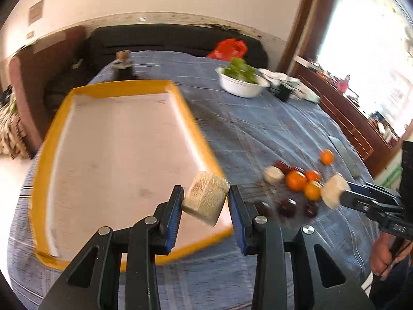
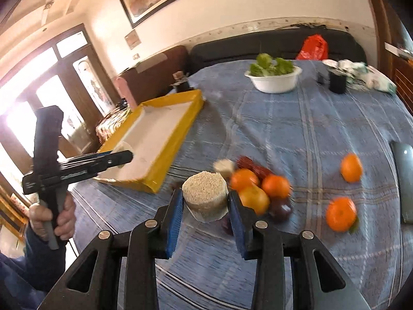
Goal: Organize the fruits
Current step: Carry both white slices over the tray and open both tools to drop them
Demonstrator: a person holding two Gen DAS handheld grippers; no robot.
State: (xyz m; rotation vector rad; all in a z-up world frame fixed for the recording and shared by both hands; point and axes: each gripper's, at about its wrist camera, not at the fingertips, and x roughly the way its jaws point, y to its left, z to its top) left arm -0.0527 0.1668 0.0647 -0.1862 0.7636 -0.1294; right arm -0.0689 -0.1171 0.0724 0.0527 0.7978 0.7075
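My left gripper (image 1: 205, 196) is shut on a pale, fibrous cylinder chunk (image 1: 204, 201), held above the near right corner of the yellow-rimmed white tray (image 1: 196, 129). From the right wrist view, the left gripper (image 2: 124, 157) hangs over the tray (image 2: 178, 134). My right gripper (image 2: 205, 199) is shut on a second pale chunk (image 2: 205, 193), lifted just left of the fruit pile. The pile has oranges (image 2: 276, 186), dark red fruits (image 2: 280, 209) and a third pale chunk (image 2: 224, 166). Two oranges (image 2: 351, 168) lie apart on the right.
A white bowl of greens (image 2: 276, 80) stands at the back of the blue checked cloth, with a dark cup (image 2: 336, 81) and crumpled wrappers beside it. A red bag (image 2: 313, 47) lies on the dark sofa behind. A grey flat object (image 2: 404, 180) lies at the right edge.
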